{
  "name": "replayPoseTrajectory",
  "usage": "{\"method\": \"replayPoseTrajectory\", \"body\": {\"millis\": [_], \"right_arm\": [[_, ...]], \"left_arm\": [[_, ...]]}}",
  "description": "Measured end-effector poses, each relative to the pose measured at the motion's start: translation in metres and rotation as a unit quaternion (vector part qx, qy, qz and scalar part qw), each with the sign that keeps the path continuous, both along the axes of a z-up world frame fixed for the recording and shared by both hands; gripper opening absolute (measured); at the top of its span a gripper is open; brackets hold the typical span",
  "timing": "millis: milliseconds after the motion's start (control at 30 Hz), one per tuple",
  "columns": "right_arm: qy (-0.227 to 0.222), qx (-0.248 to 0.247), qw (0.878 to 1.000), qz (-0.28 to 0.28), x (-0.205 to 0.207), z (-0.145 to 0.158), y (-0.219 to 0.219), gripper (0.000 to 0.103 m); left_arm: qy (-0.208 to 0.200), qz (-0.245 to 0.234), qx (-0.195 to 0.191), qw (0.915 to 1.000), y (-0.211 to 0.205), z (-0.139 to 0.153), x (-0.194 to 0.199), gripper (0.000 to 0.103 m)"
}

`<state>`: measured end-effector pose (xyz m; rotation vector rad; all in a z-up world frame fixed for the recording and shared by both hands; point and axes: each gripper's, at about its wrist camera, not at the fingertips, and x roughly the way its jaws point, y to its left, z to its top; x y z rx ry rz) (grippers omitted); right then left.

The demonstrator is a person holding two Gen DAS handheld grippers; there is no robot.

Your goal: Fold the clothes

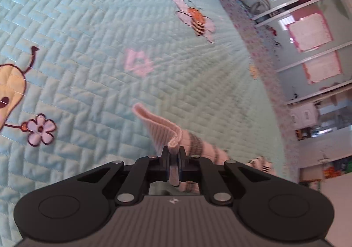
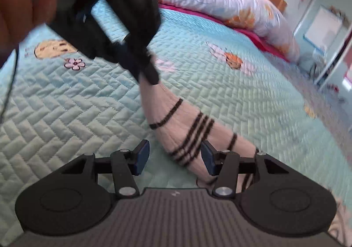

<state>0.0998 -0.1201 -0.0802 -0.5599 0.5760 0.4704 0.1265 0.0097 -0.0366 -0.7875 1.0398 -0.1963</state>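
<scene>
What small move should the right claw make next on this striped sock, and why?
Probably close the right claw on the sock. The left claw already pinches the sock's cuff end, while the right claw's pads stand open on either side of the striped middle, not pressing it, above the quilt.

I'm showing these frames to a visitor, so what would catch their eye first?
First the pale sock with dark stripes, stretched across the turquoise quilted bedspread, its cuff pinched in the left hand-held gripper. The right hand-held gripper stands open around its middle. An embroidered bee sits farther up the bedspread.
</scene>
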Motion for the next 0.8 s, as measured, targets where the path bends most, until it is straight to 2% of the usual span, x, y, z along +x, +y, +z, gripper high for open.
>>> {"method": "replayPoseTrajectory", "body": {"millis": [100,133,200,233,333,400,567,600,667,800], "right_arm": [[-0.025,-0.013,1.0,0.007,-0.003,-0.003,0.008,0.051],[-0.031,-0.01,0.999,0.005,-0.006,-0.001,0.009,0.042],[-0.043,-0.004,0.999,-0.001,-0.011,0.004,0.01,0.007],[-0.042,0.003,0.999,-0.001,-0.015,0.008,0.011,0.006],[-0.013,0.05,0.999,0.009,-0.031,0.023,0.009,0.006],[0.006,0.077,0.997,0.014,-0.039,0.027,0.01,0.006],[0.052,0.093,0.994,0.001,-0.042,0.011,0.018,0.009],[0.063,0.094,0.994,-0.003,-0.041,0.007,0.02,0.015],[0.081,0.099,0.992,-0.013,-0.04,-0.001,0.022,0.018],[0.099,0.148,0.984,-0.021,-0.044,0.005,0.011,0.039]], "left_arm": [[-0.005,-0.011,0.001,0.9999,-0.002,0.008,-0.003,0.005],[-0.009,-0.014,0.009,0.9998,-0.002,0.012,-0.007,0.005],[-0.021,-0.021,0.023,0.9993,0.0,0.019,-0.016,0.005],[-0.028,-0.025,0.028,0.9989,0.003,0.023,-0.022,0.005],[-0.04,-0.034,0.047,0.9975,0.014,0.03,-0.041,0.005],[-0.031,-0.041,0.059,0.997,0.019,0.026,-0.05,0.005],[0.001,-0.074,0.1,0.9923,0.02,0.002,-0.064,0.007],[0.013,-0.074,0.111,0.991,0.02,-0.003,-0.065,0.007],[0.022,-0.065,0.123,0.99,0.027,-0.009,-0.067,0.007],[0.006,-0.022,0.148,0.9887,0.047,0.001,-0.071,0.006]]}}
